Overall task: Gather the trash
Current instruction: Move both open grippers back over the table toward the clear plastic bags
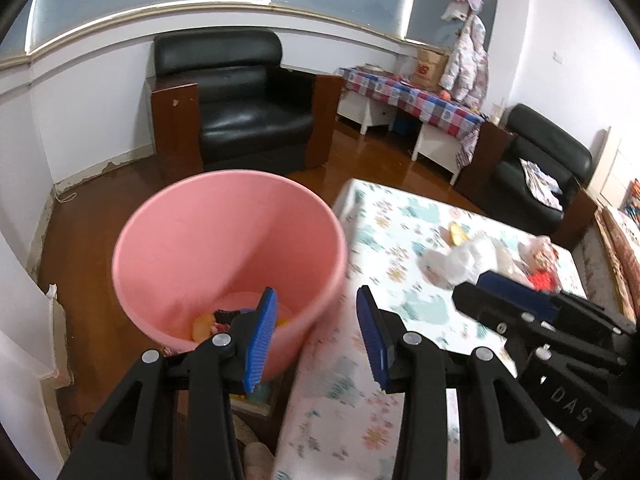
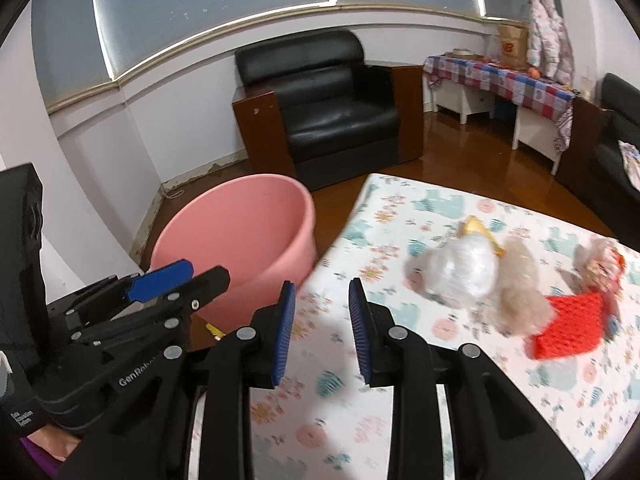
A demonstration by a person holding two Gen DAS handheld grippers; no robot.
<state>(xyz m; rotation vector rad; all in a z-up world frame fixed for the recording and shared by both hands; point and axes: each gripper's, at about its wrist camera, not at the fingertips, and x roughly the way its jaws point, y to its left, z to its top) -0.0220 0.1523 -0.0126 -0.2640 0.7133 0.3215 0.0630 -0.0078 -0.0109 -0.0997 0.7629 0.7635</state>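
A: Two grippers are seen. What is found at the left?

B: A pink bin (image 1: pixel 224 256) is set on the floor beside the table (image 1: pixel 384 360), with scraps at its bottom. The left gripper (image 1: pixel 316 336) is held open and empty at its near rim.

A: And rightward?

B: The right gripper (image 2: pixel 322 332) is held apart, nothing clamped. A plastic wad (image 2: pixel 460 272), a fluffy clump (image 2: pixel 520 292) and a red mesh piece (image 2: pixel 568 324) are left on the table.

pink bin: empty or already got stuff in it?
Not empty. The left wrist view looks into the upright pink bin and shows a few pieces of trash at its bottom; most of the bin is unfilled.
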